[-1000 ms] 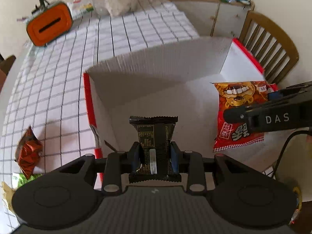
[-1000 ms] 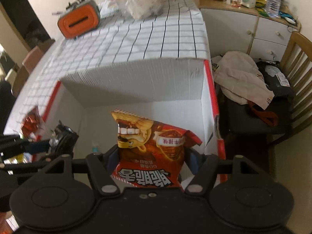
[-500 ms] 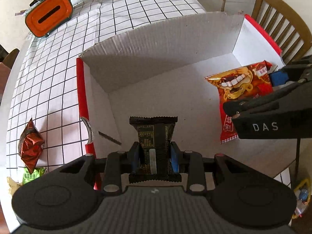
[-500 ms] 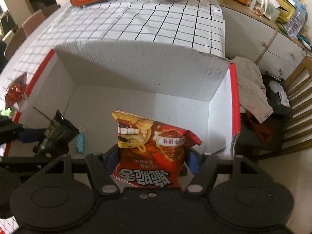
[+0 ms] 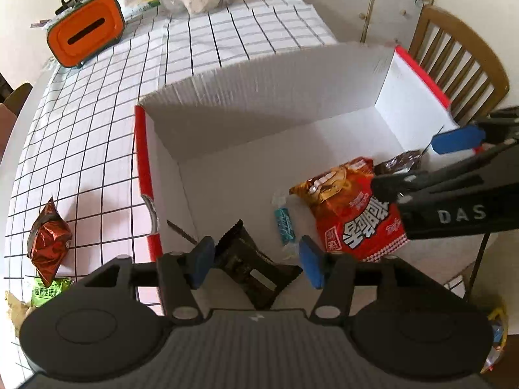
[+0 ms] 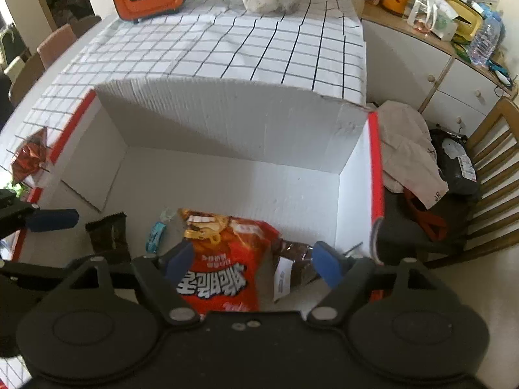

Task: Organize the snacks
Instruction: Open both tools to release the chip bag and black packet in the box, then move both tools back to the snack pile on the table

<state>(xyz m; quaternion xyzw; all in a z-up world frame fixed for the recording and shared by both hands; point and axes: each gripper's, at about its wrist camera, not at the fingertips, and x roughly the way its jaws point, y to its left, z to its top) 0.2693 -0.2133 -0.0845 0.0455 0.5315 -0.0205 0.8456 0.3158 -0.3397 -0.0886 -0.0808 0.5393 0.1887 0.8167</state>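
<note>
A gridded white surface (image 5: 97,149) is filling the upper left of the left wrist view, carrying an open white cardboard box (image 5: 275,97) with red-edged side walls that is taking up the middle of both frames. An orange case (image 5: 85,36) is standing at the upper left, and a wooden chair (image 6: 493,175) is showing at the right edge of the right wrist view.

Inside the box, a red snack bag (image 6: 223,259) is lying on the floor at lower centre of the right wrist view, between the spread tips of the right tongs (image 6: 253,261), which are standing apart and gripping nothing. A dark brown packet (image 6: 293,259) is lying against the bag's right side, also between those tips.

In the left wrist view, a black snack packet (image 5: 253,267) is lying tilted at bottom centre between the tips of the left tongs (image 5: 256,264), which are likewise standing apart; the packet is sitting close to the left tip, though contact is hard to judge. A small teal candy (image 5: 284,225) is lying on the box floor between the black packet and the red bag.

Outside the box, a crumpled red foil packet (image 5: 48,240) is sitting on the surface at lower left, above a green wrapper (image 5: 48,290).
</note>
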